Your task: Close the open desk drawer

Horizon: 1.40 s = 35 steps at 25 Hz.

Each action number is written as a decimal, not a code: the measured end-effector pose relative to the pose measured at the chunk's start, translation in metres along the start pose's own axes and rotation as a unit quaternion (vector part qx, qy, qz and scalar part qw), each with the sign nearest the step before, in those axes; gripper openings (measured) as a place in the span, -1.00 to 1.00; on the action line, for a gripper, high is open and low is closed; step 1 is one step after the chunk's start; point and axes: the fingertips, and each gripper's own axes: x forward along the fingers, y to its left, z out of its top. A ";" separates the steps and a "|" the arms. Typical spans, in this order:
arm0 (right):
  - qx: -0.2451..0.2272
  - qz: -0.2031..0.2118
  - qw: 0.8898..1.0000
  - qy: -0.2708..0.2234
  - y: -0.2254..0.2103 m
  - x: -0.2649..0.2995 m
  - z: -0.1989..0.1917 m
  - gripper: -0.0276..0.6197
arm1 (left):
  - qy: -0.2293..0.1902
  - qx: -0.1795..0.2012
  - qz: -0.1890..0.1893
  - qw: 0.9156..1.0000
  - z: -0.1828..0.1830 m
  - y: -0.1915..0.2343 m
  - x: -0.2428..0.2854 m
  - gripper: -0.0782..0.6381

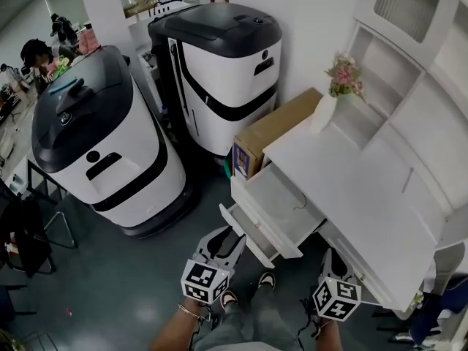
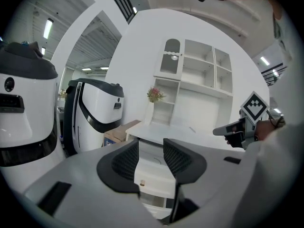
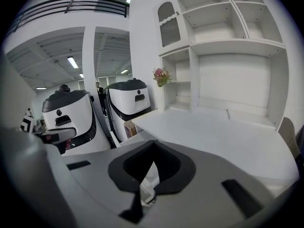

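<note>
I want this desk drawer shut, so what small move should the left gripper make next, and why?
Probably ease the left gripper forward against the drawer front: the drawer stands pulled out of the desk, and its knobbed front sits framed between the open jaws.

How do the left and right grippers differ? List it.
The left gripper has its jaws apart, with the open drawer seen between them; the right gripper has its jaw tips together. The left faces the drawer, the right the desk. Both hold nothing.
</note>
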 end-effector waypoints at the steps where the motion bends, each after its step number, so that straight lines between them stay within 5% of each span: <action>1: 0.002 -0.002 1.000 0.004 -0.004 0.003 -0.005 -0.90 | 0.006 -0.004 -0.003 1.000 -0.006 0.000 0.005 -0.33; 19: 0.040 -0.024 0.994 0.101 -0.046 0.071 -0.184 -0.90 | 0.054 0.013 -0.035 0.998 -0.169 0.018 0.078 -0.33; 35: 0.042 0.006 0.989 0.145 -0.047 0.061 -0.234 -0.90 | 0.038 0.077 -0.070 0.994 -0.177 0.005 0.124 -0.33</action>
